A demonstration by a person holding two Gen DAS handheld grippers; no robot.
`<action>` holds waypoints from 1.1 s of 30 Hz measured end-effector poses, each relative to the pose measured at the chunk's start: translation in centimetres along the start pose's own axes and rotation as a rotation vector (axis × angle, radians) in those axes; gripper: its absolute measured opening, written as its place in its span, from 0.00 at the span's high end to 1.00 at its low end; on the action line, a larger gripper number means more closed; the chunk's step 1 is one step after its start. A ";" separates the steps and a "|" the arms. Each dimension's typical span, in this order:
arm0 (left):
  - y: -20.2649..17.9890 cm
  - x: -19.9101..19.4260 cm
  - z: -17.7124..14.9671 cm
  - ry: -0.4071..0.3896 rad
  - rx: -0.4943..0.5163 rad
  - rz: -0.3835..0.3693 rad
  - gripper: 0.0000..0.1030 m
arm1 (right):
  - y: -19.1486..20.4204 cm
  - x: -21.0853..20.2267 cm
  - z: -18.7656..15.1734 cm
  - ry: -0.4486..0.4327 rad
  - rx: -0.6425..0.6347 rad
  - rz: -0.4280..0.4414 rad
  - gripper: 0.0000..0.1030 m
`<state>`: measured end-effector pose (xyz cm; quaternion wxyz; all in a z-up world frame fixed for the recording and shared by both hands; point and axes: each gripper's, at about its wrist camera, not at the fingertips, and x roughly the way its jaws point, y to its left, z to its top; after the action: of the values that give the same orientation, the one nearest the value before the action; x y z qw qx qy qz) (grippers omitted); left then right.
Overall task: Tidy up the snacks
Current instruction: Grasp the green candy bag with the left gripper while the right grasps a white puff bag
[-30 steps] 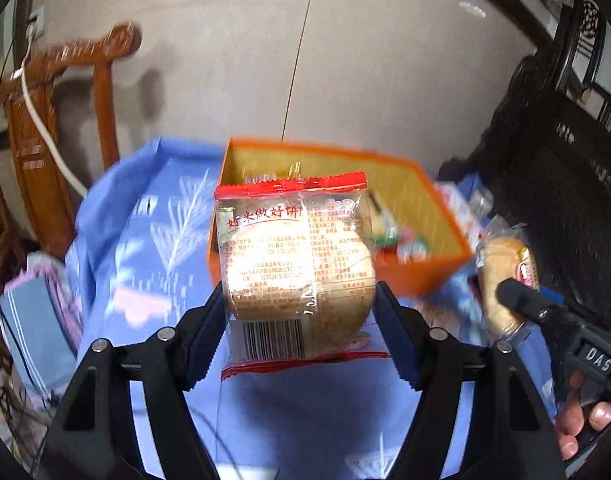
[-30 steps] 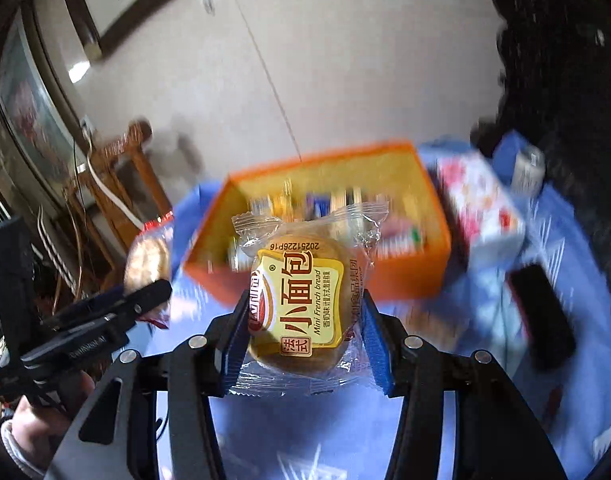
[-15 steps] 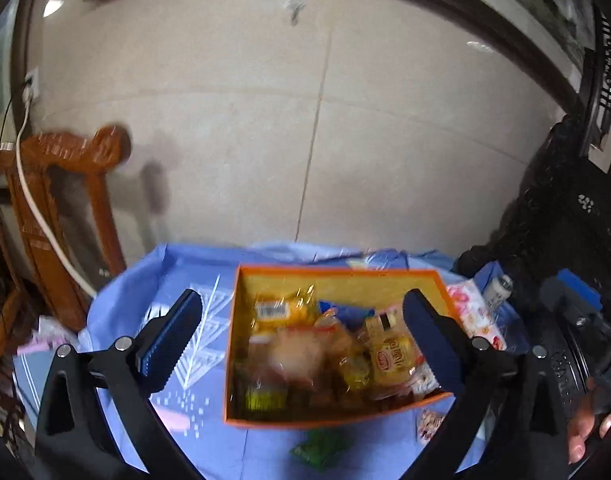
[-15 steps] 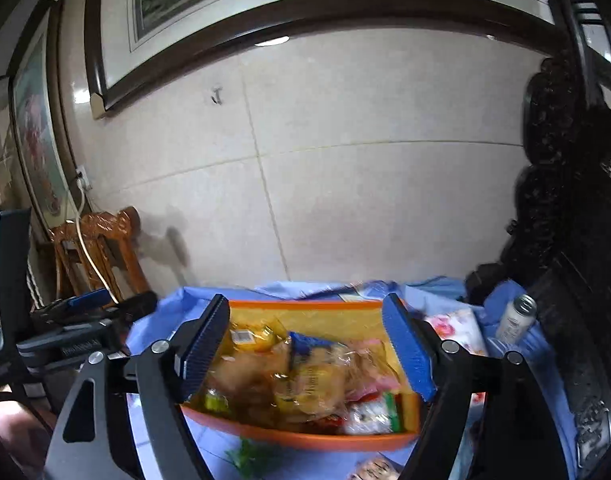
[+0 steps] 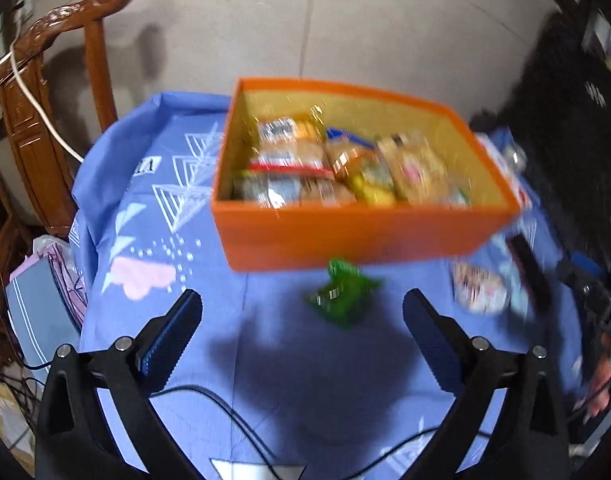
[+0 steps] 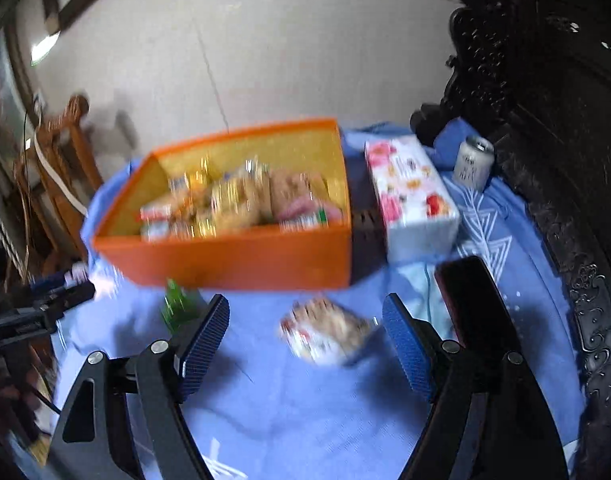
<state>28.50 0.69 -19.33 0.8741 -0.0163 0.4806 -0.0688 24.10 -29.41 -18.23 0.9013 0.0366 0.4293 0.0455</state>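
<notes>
An orange box point(image 5: 345, 236) holding several wrapped snacks stands on the blue cloth; it also shows in the right wrist view point(image 6: 241, 256). A green snack packet point(image 5: 341, 292) lies in front of the box, just ahead of my open, empty left gripper point(image 5: 301, 312); it also shows in the right wrist view point(image 6: 177, 304). A wrapped round snack point(image 6: 325, 330) lies between the fingers of my open, empty right gripper point(image 6: 305, 320); it also shows in the left wrist view point(image 5: 479, 290).
A floral tissue box point(image 6: 409, 196) and a can point(image 6: 473, 162) stand right of the orange box. A black phone point(image 6: 477, 304) lies at the right. A wooden chair point(image 5: 45, 120) stands at the left, dark carved furniture point(image 6: 545, 120) at the right. A cable point(image 5: 225, 412) crosses the cloth.
One second ago both grippers held wrapped snacks near the box; both then opened and the snacks lie in it. Both grippers have now tilted down toward the cloth in front of the box.
</notes>
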 end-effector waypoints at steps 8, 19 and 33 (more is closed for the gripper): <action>-1.5 1.1 -2.4 0.021 0.122 -0.024 0.04 | 0.6 4.4 -2.7 0.110 -0.290 -0.007 0.16; -3.6 4.0 -2.8 0.044 0.254 -0.039 0.04 | 1.9 11.1 -2.1 0.184 -0.651 0.011 0.08; -5.7 12.0 -2.3 0.096 0.387 -0.025 0.04 | 1.2 11.9 -1.9 0.262 -0.514 0.116 0.55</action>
<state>32.33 -6.46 -30.05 0.8360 0.1495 0.4994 -0.1715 29.99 -26.79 -28.45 0.8139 -0.1745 0.5135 0.2085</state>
